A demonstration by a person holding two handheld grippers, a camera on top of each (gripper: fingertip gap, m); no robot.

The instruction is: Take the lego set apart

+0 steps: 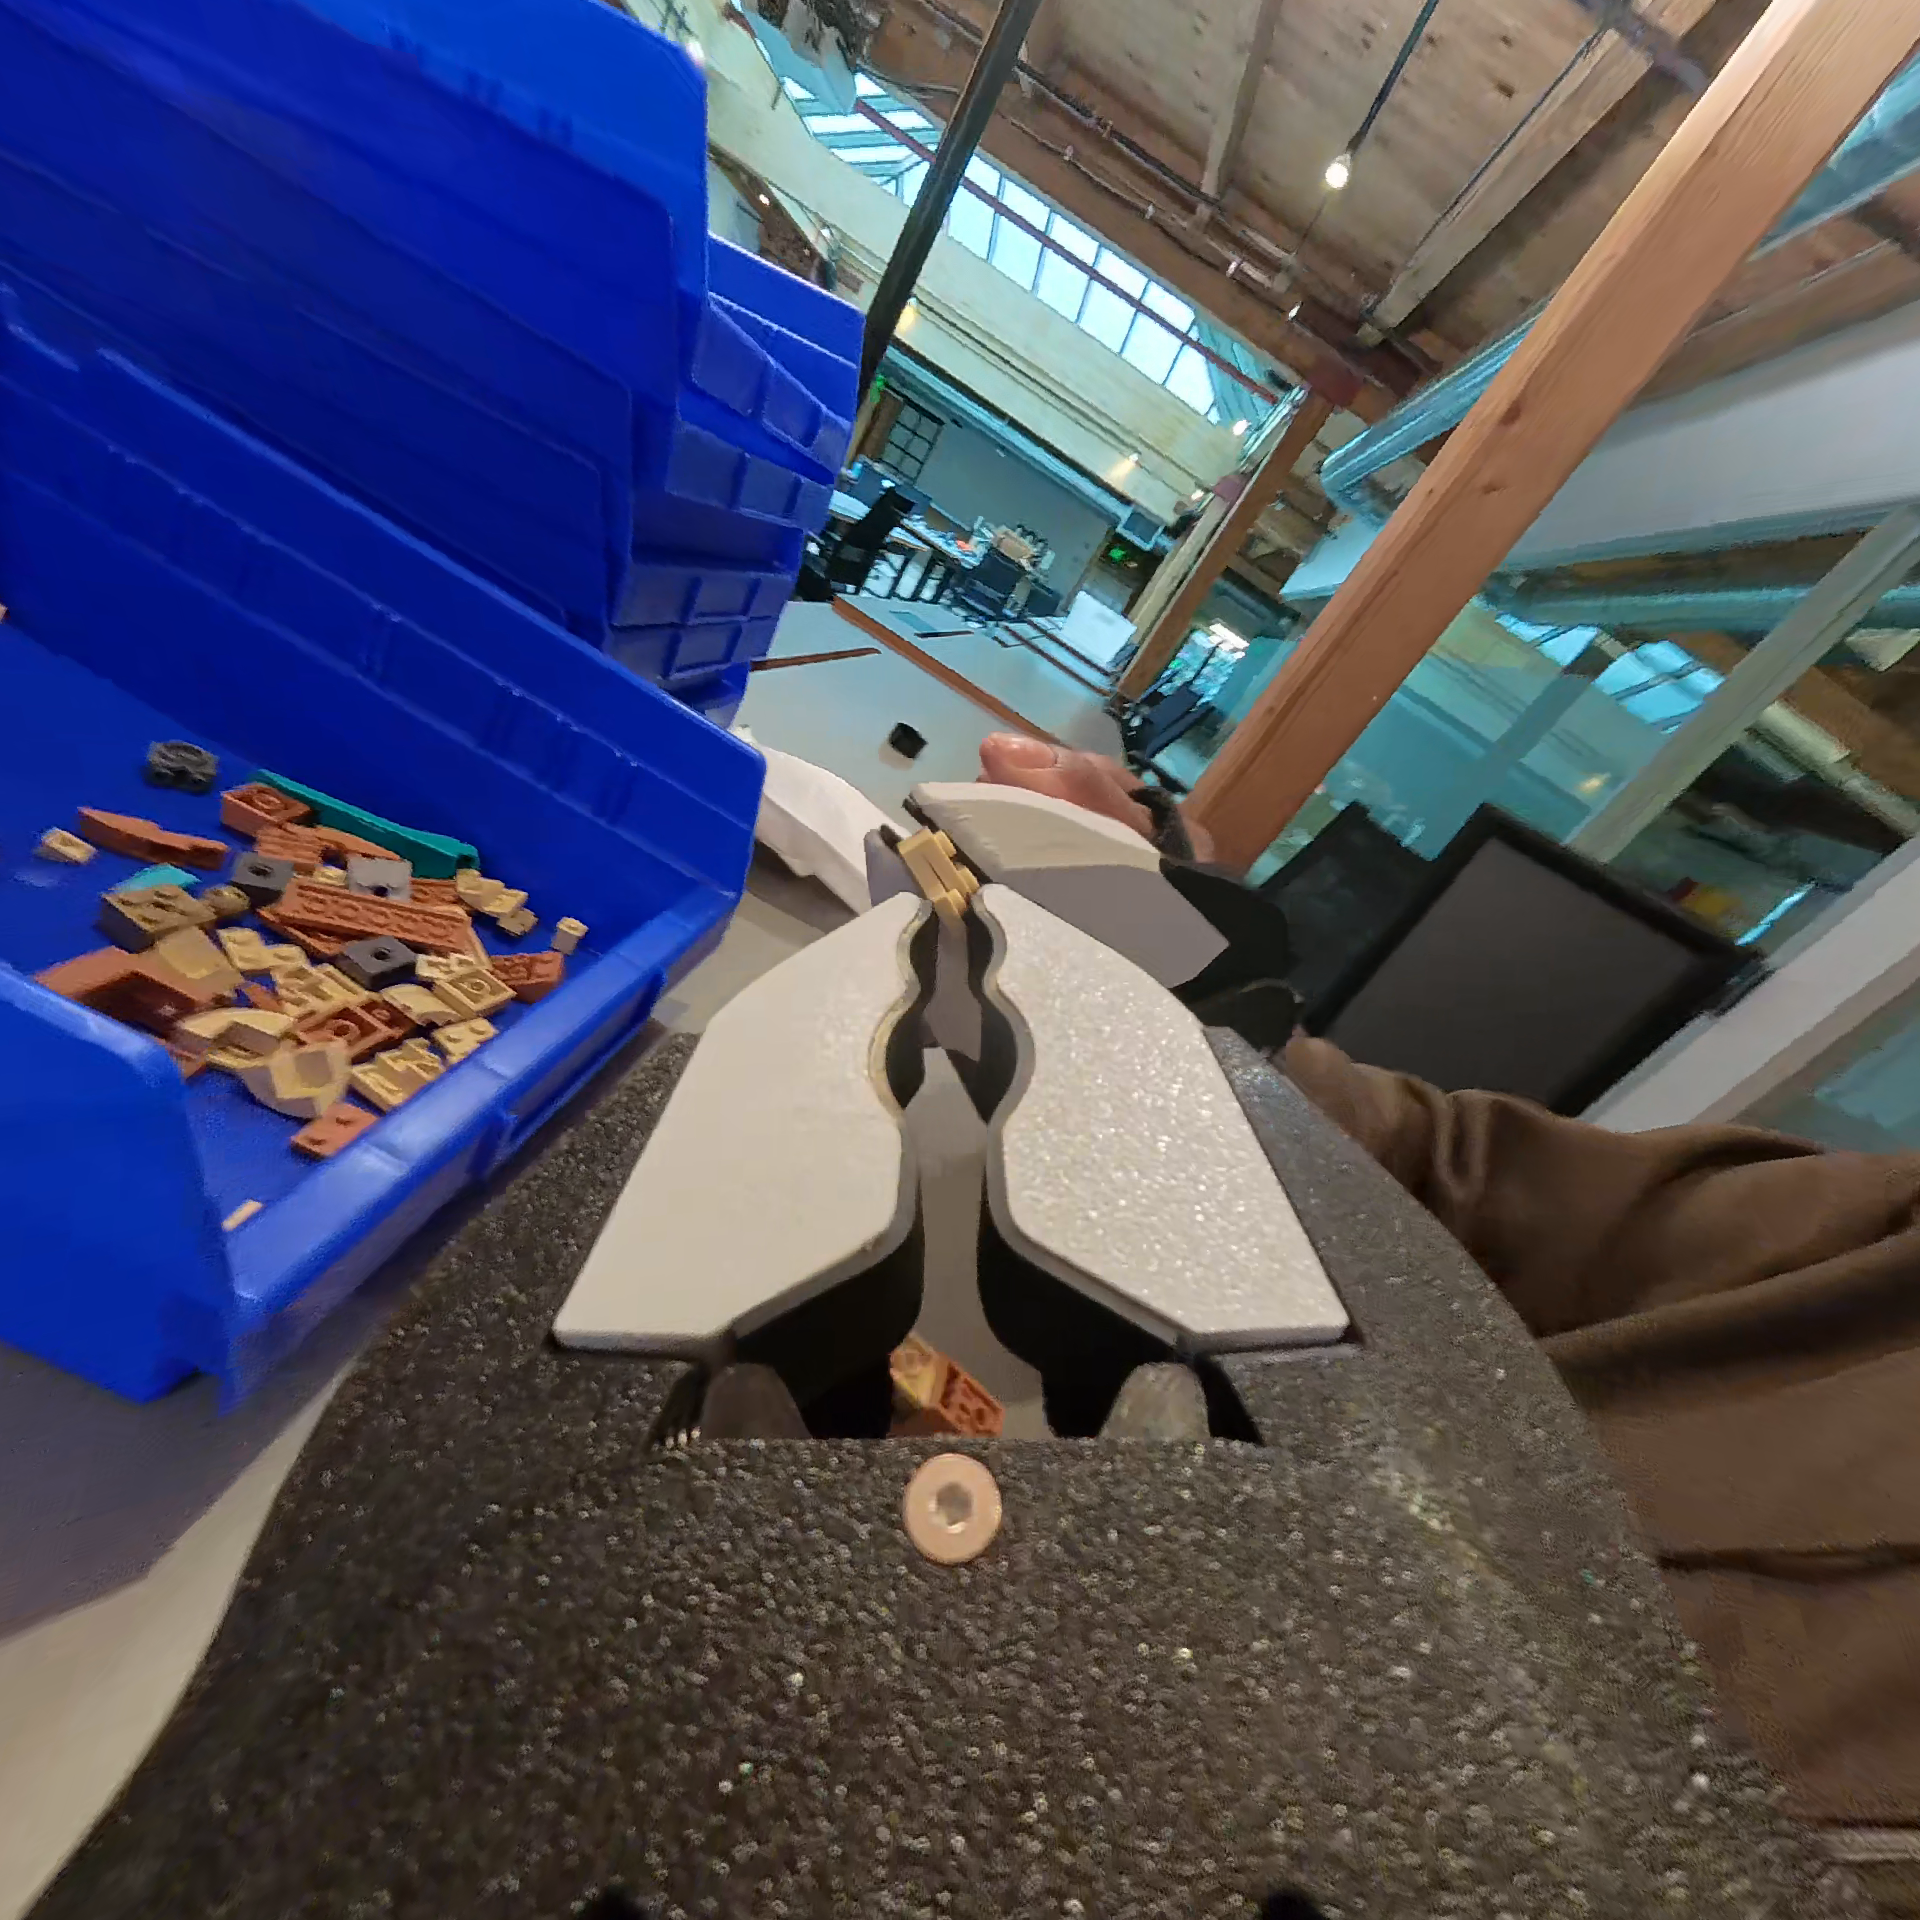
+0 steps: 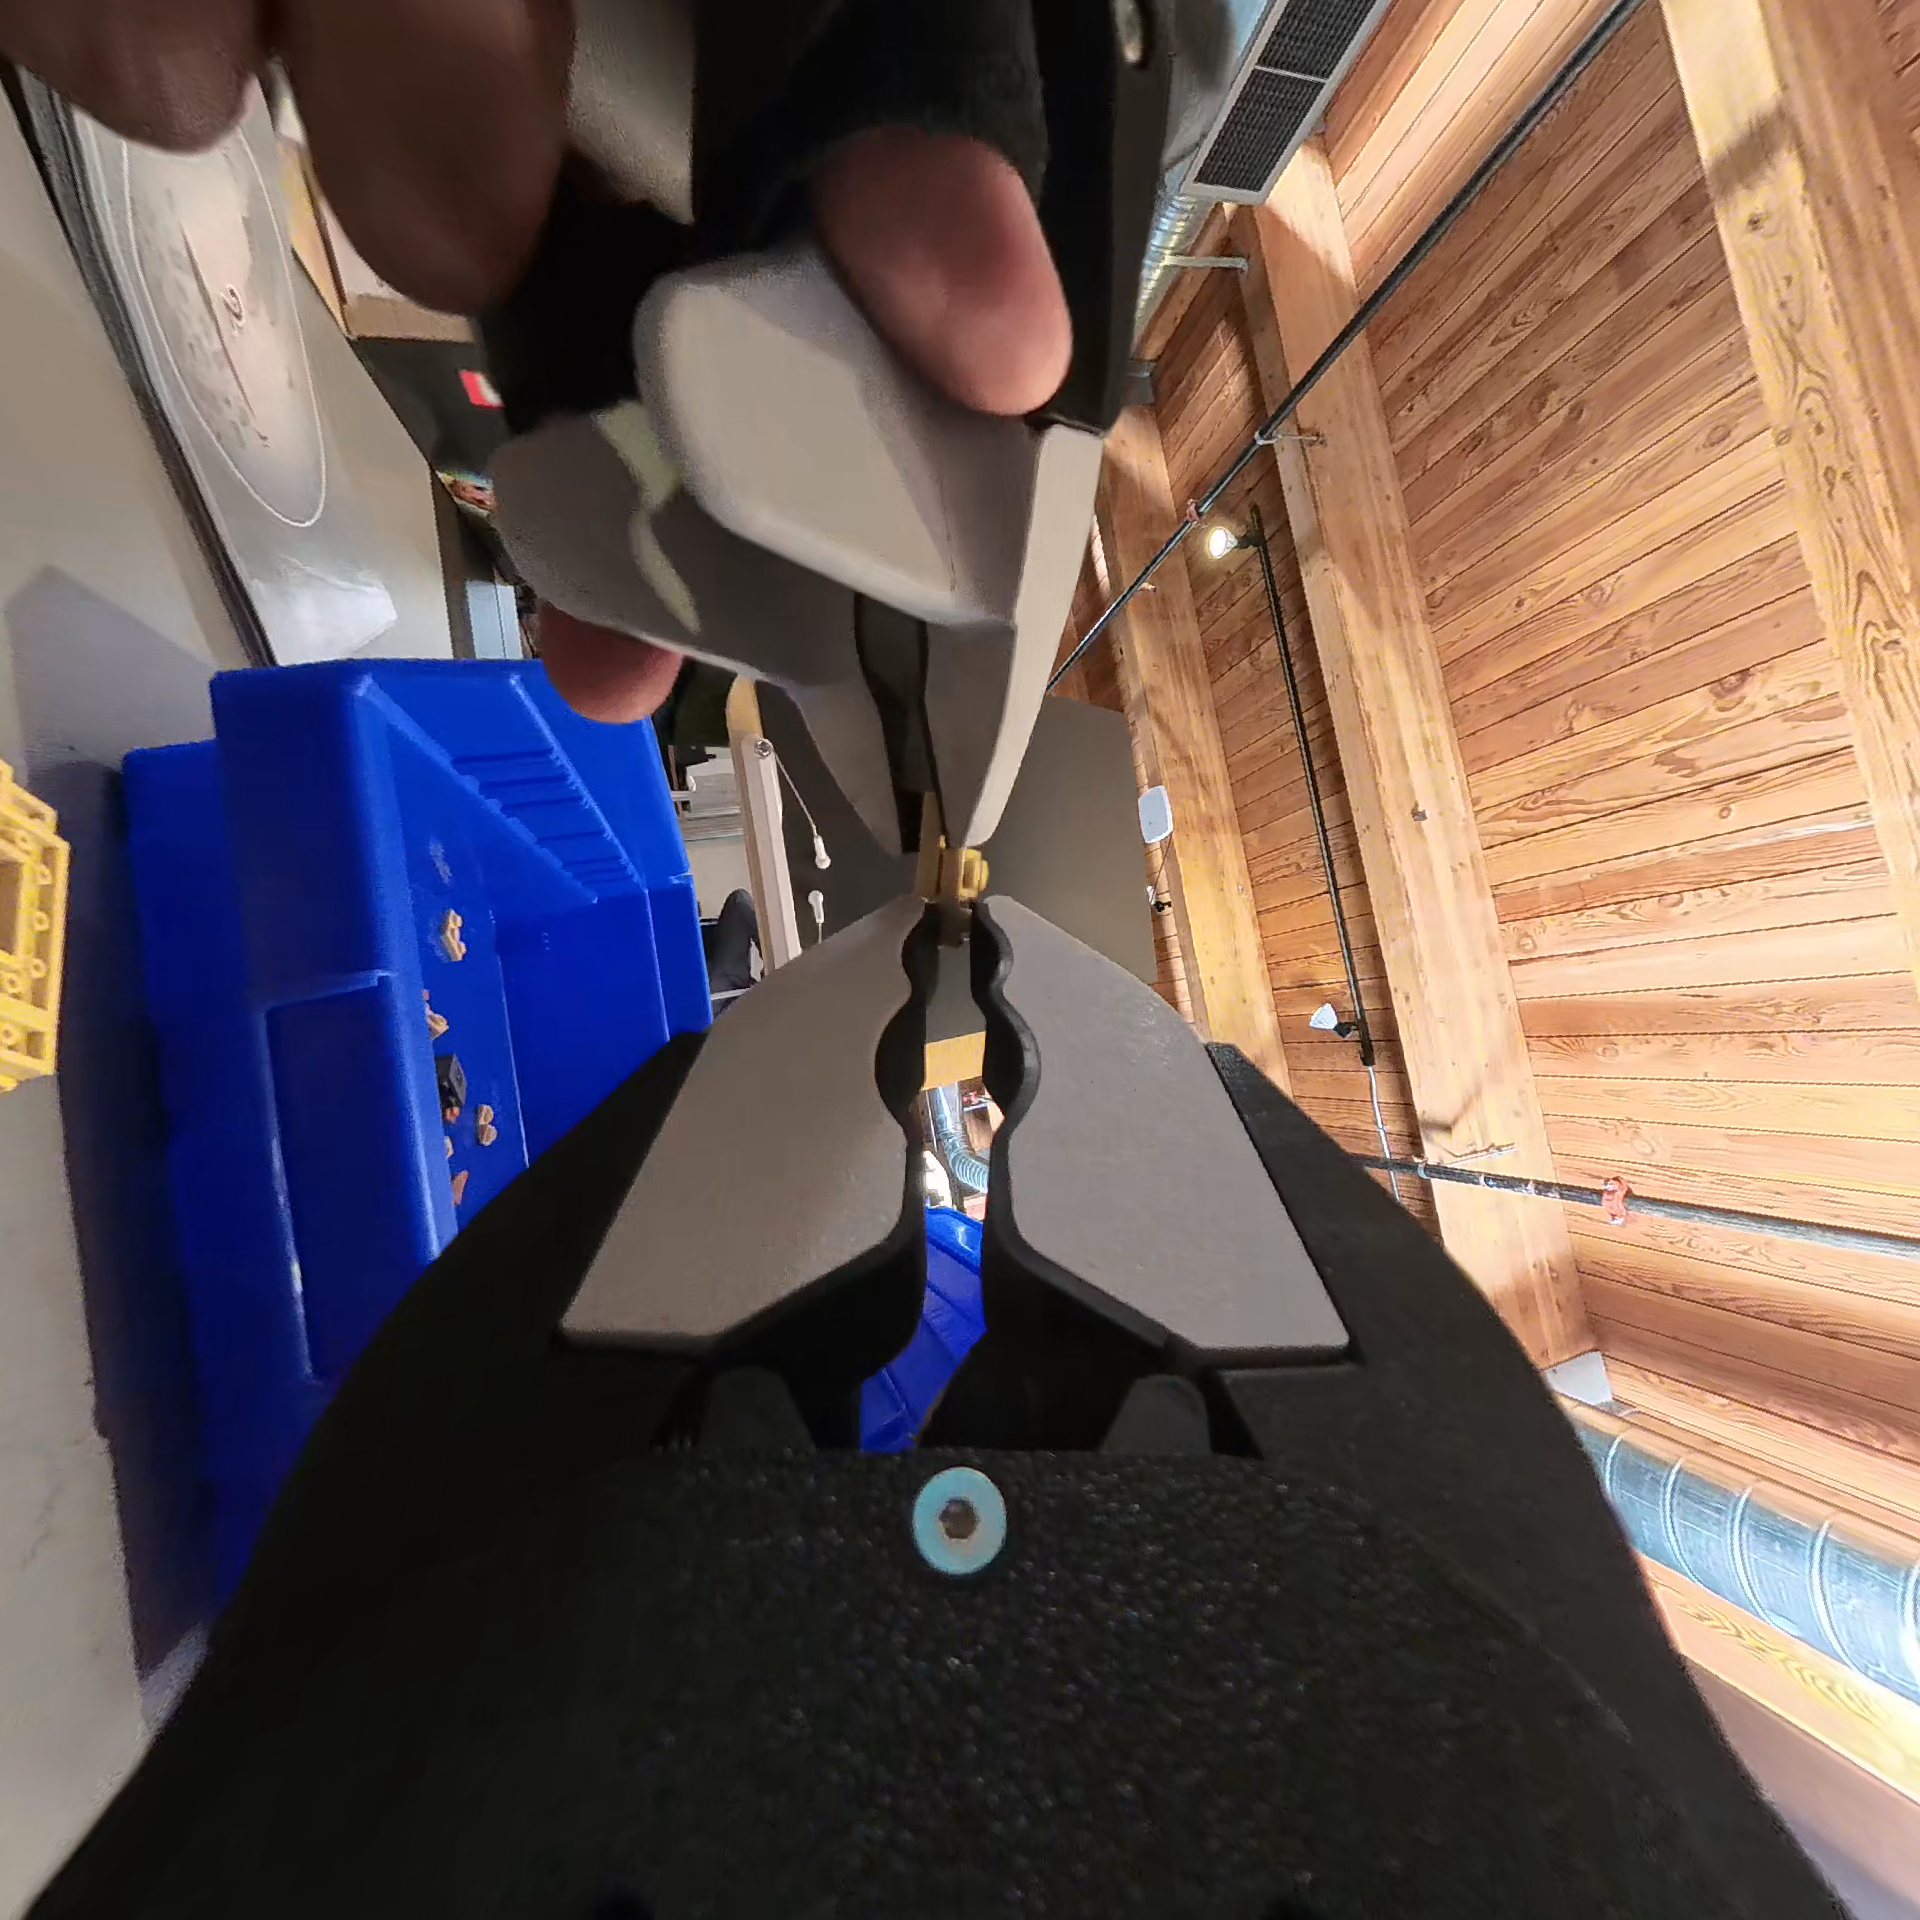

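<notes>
Left gripper point(image 1: 948, 914) nearly closed, tips pinching the lower end of a small stack of tan stud plates point(image 1: 940, 873). Right gripper point(image 2: 948, 928) likewise narrow, pinching the same cluster from the opposite end. The two sets of tips meet almost nose to nose in mid-air, with the plates bridging them, just right of the open bin.

Scene, largest to smallest:
- Stack of blue storage bins point(image 1: 416, 312), nested, rising behind and to the left.
- Front blue bin point(image 1: 623, 987), open-fronted, tilted in view.
- Loose heap of small building bricks point(image 1: 312, 956) on the bin floor: brown, tan, a few dark grey, one teal strip.
- Yellow lattice piece point(image 2: 26, 925) at the far left edge of the right wrist view, only partly seen.
- Tan plates between the tips: appear to be two or three thin pieces stacked; motion blur prevents an exact count.

Handling judgement: the plates are very light, rigid, hard plastic, with smooth and fairly slippery faces. Not fragile, but thin, so they could twist or pop out under an off-centre pinch. Best purchase looks to be across the flat long edges, pads square to the sides, well onto the body rather than a corner or a stud.
</notes>
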